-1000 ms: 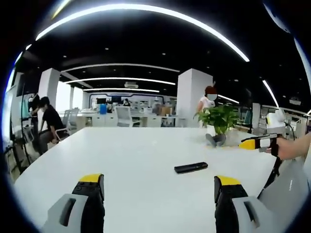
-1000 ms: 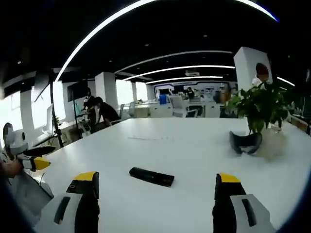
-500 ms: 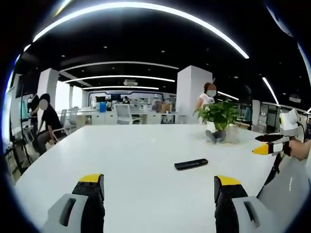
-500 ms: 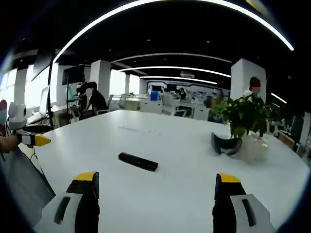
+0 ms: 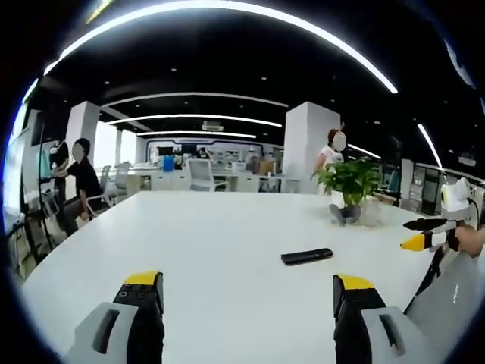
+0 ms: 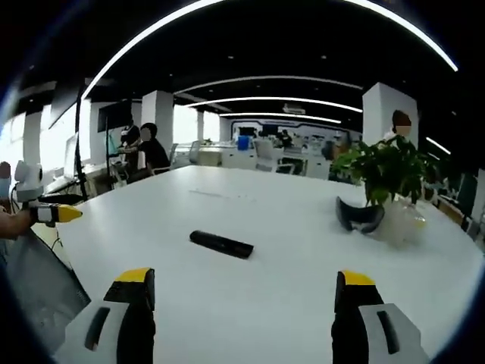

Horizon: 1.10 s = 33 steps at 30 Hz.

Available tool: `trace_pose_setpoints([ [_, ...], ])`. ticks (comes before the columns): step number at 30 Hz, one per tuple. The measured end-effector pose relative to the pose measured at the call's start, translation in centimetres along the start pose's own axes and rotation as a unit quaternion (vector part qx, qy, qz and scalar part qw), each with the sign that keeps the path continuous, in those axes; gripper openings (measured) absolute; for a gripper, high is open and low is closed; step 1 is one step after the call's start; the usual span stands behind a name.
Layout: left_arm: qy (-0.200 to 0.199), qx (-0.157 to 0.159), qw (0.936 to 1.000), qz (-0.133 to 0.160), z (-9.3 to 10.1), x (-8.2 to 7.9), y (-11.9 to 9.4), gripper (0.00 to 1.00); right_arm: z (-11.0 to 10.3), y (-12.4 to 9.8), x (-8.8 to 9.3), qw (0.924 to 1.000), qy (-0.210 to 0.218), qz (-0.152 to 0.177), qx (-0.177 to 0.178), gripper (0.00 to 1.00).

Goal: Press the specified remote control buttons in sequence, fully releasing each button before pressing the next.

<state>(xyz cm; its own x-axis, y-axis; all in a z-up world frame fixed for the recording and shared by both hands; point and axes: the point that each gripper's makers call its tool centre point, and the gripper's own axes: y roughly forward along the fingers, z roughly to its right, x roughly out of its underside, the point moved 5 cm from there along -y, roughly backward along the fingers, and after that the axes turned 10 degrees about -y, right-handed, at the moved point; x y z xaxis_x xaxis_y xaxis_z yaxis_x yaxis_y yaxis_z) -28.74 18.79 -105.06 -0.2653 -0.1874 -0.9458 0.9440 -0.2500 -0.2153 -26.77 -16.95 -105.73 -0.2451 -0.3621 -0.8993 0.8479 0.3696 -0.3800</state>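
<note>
A black remote control (image 5: 306, 256) lies flat on the white table (image 5: 189, 243), ahead and right of my left gripper (image 5: 246, 284), which hangs open with its yellow-tipped jaws wide apart and nothing between them. In the right gripper view the same remote control (image 6: 220, 244) lies ahead, slightly left of centre, beyond my open right gripper (image 6: 242, 284). The right gripper (image 5: 424, 236) shows at the right edge of the left gripper view, held by a hand. At the left edge of the right gripper view the left gripper (image 6: 45, 211) appears.
A potted plant (image 6: 388, 173) stands at the table's far right with a dark curved object (image 6: 359, 215) beside it. People sit and stand at desks in the office behind. A person (image 5: 83, 182) sits near the table's far left edge.
Both views shifted slightly with the hands; the remote stays where it lay. In the left gripper view the other gripper dropped lower at the right edge. Both jaws stay apart.
</note>
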Motion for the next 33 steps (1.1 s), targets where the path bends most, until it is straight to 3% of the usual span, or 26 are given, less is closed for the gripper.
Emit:
trace_pose_setpoints([
  [3,0.004,-0.004,0.9998,-0.019,0.0,0.6,0.2,0.99,-0.3,0.1,0.1,0.9998,-0.019,-0.009,-0.005,0.99],
  [10,0.01,0.004,0.998,-0.063,0.4,1.8,0.5,0.99,0.5,-0.3,0.1,0.9998,-0.004,0.0,0.018,0.99],
  [14,-0.009,0.005,0.9987,-0.05,0.3,1.4,0.4,0.99,1.2,-0.5,0.1,0.9993,0.018,0.007,0.033,0.99],
  [19,-0.005,-0.01,0.9992,-0.038,0.0,1.1,0.2,0.99,3.3,-0.6,2.0,0.9955,0.041,-0.031,0.079,0.99],
  [22,-0.005,-0.012,0.9994,-0.031,0.0,0.9,0.2,0.99,4.1,-1.2,1.9,0.992,0.047,-0.024,0.114,0.99],
  [27,-0.008,-0.029,0.9986,-0.043,-0.5,1.3,0.2,0.99,5.6,-2.6,3.1,0.9785,0.062,-0.061,0.187,0.99],
  [33,-0.013,-0.038,0.9989,-0.026,-0.8,0.8,-0.1,0.98,6.5,-3.7,3.7,0.969,0.087,-0.065,0.222,0.99],
])
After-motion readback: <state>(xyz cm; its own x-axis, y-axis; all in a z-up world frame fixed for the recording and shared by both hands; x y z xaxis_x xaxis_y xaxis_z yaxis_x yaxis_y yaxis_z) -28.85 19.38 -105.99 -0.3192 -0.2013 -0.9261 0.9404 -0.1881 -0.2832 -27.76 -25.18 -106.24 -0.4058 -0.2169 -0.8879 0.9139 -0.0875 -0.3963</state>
